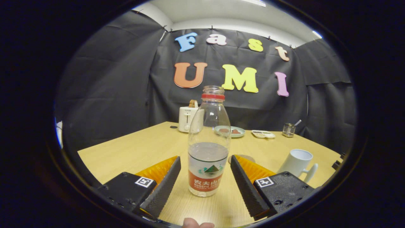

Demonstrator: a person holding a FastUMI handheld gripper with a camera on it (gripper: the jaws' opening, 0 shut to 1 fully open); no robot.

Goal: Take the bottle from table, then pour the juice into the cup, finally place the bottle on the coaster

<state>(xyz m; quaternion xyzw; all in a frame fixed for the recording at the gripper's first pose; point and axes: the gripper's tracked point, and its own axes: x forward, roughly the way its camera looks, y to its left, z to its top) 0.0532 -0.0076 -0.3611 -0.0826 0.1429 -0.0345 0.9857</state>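
Gripper with its fingers spread wide and holding nothing; both fingers stand clear of the bottle, which rises upright on the table between them, at twelve o'clock from the gripper. The bottle is clear plastic, uncapped, with a red ring at the neck and liquid filling roughly its lower half. A fingertip of the person shows at six o'clock, just behind the fingers. The coaster — a flat round disc — lies just beyond the right finger, at one o'clock. The white cup stands at two o'clock. Farther off: a toaster at eleven o'clock, a plate, a small tray and a metal holder toward one o'clock.
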